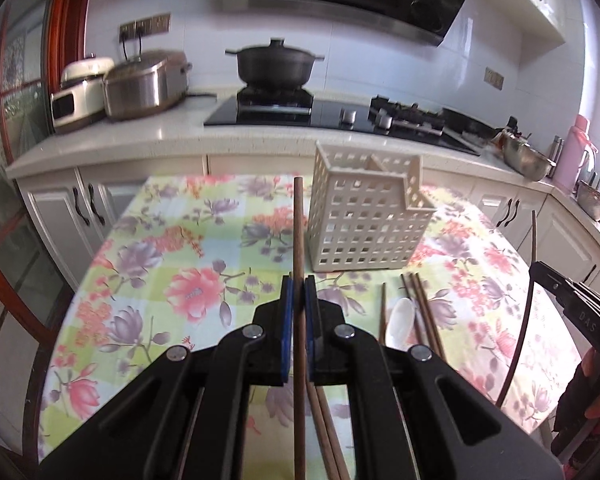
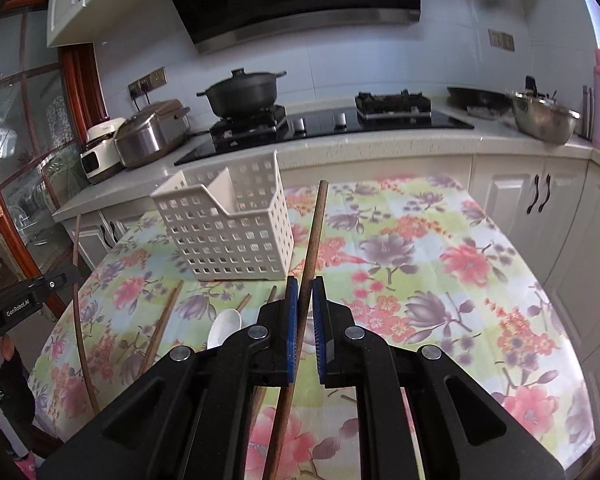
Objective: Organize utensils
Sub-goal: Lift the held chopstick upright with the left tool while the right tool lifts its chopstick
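My left gripper [image 1: 299, 282] is shut on a brown chopstick [image 1: 298, 232] that points up and away, left of the white perforated utensil basket [image 1: 364, 220]. My right gripper [image 2: 305, 284] is shut on another brown chopstick [image 2: 315, 232], which leans right of the basket [image 2: 228, 232]. Both chopsticks hang above the floral tablecloth [image 1: 172, 264]. Several more chopsticks [image 1: 422, 308] and a white spoon [image 1: 400, 320] lie on the cloth in front of the basket; the spoon [image 2: 224, 332] also shows in the right wrist view. The basket looks empty.
Behind the table runs a counter with a black pot [image 1: 276, 64] on the stove, a rice cooker [image 1: 148, 84] at left and steel bowls [image 1: 528, 156] at right. White cabinets [image 2: 536, 208] stand close around the table. A person's hand [image 2: 8, 348] holds the other gripper.
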Tool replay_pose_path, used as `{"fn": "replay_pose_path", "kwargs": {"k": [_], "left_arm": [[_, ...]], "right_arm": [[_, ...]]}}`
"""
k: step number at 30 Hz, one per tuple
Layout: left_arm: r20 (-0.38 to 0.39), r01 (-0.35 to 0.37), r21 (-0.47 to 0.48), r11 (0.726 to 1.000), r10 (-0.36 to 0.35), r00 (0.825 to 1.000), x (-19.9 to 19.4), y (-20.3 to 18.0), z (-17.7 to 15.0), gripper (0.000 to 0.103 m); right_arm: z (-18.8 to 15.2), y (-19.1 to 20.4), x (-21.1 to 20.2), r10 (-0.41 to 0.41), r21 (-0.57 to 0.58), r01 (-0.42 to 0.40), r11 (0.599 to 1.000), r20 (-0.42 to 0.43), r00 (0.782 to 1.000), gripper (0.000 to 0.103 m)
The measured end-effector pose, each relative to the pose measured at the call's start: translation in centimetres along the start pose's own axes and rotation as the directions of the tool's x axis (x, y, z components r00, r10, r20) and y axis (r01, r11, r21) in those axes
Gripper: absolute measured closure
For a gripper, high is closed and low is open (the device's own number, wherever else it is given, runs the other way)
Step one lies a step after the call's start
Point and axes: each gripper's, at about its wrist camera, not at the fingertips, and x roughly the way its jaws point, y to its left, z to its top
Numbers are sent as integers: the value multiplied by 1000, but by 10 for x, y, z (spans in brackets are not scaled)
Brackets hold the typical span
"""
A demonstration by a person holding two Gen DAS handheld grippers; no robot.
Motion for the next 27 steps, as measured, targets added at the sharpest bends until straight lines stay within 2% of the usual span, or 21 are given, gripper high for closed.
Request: {"fn": "replay_pose_path", "kwargs": {"k": [9,12,17,18,19,21,25,27], "left_arm": [[67,-12,35,999,10,998,-42,-13,-12,97],[75,-14,40,999,11,997,-49,-16,-14,97],[54,-11,34,999,9,998,-42,-14,-16,97],[49,-11,36,999,9,999,-39,-13,-16,97],[51,-22,41,999,20,998,-36,-12,-16,97],[39,-20,37,999,18,999,-29,-9,-15,97],[7,-2,31,1000,2,1000,-15,-5,-14,97],[2,6,26,1000,-6,1000,-11,-5,-13,97]], "right_arm": [[2,15,-45,-5,-72,13,997,100,995,93],[2,13,-48,-9,-64,15,998,97,995,93],[-10,-16,-15,-66,32,66,997,-22,998,90],[-14,-19,-5,-79,33,81,996,-54,995,84],[-19,-22,4,-83,44,86,995,-76,994,66],[-27,-26,17,-61,65,68,996,-112,992,41],[-36,-24,58,-77,35,88,996,-225,971,44],[-39,-24,78,-91,21,101,995,-287,954,53]]}}
